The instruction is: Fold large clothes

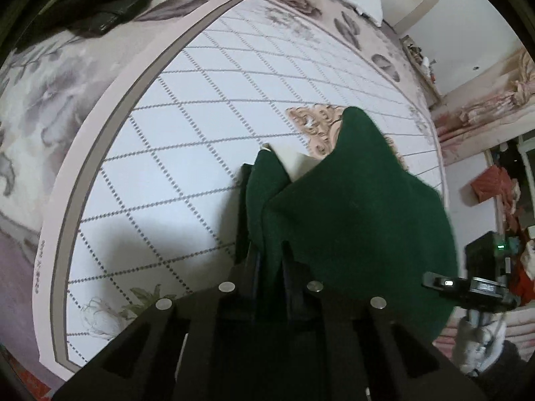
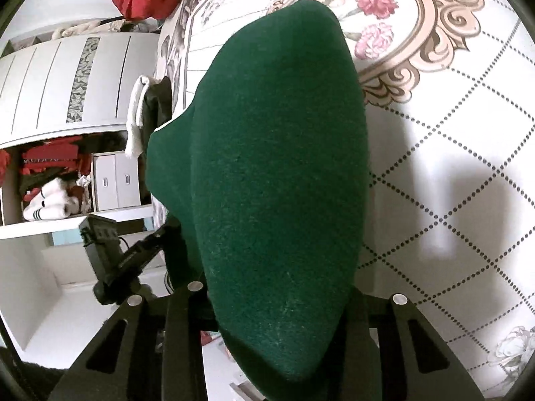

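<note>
Nearest the lens in the left wrist view, the black two-finger left gripper (image 1: 271,250) is clenched on a narrow gathered fold of the dark green, felt-like woollen garment (image 1: 351,220), the cloth passing straight between its fingers. The rest of the garment drapes to the right of it and hangs clear above the white quilted bedspread with dotted diamond lines (image 1: 187,140); a pale lining or label shows in the gap between the two folds, and which it is cannot be told. In the right wrist view, the black right gripper (image 2: 277,304) has a thick bulge of the same garment (image 2: 277,153) lying over and between its fingers. The cloth hides the pads, so a grasp is judged likely from the way the fabric hangs from it, but the contact itself is not visible. The bedspread (image 2: 451,167), with its ornate floral medallion (image 2: 384,26), lies beneath and beyond the garment. Judgement: the step in hand is the pick-up, both grippers holding one edge of the garment raised off the bed; no fold has been laid. The next move calls for drawing the two grippers apart to tension the held edge, then spreading the garment flat on the bedspread. A crumpled black garment (image 1: 110,3) lies well apart at the far corner.
</note>
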The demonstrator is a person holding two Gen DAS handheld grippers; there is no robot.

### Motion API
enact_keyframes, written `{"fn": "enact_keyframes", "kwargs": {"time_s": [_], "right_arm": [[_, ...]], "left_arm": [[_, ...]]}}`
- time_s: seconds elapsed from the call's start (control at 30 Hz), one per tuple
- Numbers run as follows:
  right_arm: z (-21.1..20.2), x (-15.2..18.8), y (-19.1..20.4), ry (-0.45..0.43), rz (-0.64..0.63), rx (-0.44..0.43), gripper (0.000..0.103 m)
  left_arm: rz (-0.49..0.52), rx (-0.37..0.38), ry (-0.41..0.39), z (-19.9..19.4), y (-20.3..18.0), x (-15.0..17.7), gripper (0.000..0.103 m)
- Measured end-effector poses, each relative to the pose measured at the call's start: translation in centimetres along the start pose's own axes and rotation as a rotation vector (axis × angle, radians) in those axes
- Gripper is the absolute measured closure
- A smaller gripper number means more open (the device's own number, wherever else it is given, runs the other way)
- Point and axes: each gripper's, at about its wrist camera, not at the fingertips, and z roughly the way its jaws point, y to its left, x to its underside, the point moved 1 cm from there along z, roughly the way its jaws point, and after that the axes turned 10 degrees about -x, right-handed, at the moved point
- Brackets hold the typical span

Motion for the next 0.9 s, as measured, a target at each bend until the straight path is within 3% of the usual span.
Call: {"fn": "enact_keyframes", "kwargs": {"time_s": [0.07,0.1,0.13,0.2,0.23,0.33,0.4,0.43,0.57,0.67,0.8,0.9], "right_arm": [[-0.5,-0.2,-1.1,0.014,0.022,0.023,0.062],[0.0,-0.6,-1.4,0.033,0.025,0.049,0.056],[0.3,-0.9,-2.3,0.041,0.055,0.070,0.052],[0.4,-1.3,-3.7,0.065,0.068,0.073,0.034],[0.8,-1.3,-4.1,0.078,0.072,0.092,0.031],[0.8,-1.1,-4.7,0.094,0.075,0.098,0.025],[1.0,-1.3,-4.8,0.089,0.096,0.089,0.022],[0.8,-1.2,-5.2,0.083,0.114,0.085,0.021],[0.2,0.1,-6.7,0.063,0.162,0.081,0.017],[-1.4,1.6,-7.3,0.047,0.183,0.078,0.017],[-2.4,4.2,-9.0,0.053,0.255,0.041,0.013],[-1.9,5.2,-9.7,0.056,0.271,0.020,0.013]], "left_arm": [[0.002,0.004,0.027,0.9,0.6,0.0,0.094],[-0.009,-0.004,0.046,1.7,0.8,0.0,0.090],[-0.038,-0.017,0.080,2.9,1.2,0.0,0.090],[-0.107,-0.015,0.110,3.4,2.3,0.4,0.081],[-0.185,0.007,0.118,3.4,3.2,0.7,0.080],[-0.290,0.037,0.071,2.0,4.7,1.8,0.072],[-0.353,0.021,0.026,0.5,5.6,3.0,0.017],[-0.394,0.018,-0.003,-0.4,6.1,3.9,0.011],[-0.595,-0.054,-0.163,-4.0,7.9,8.9,0.010],[-0.674,-0.150,-0.222,-5.3,8.7,12.4,0.010],[-0.710,-0.138,-0.155,-3.8,8.7,16.3,0.010],[-0.724,-0.063,-0.056,-1.0,7.5,18.7,0.010]]}}
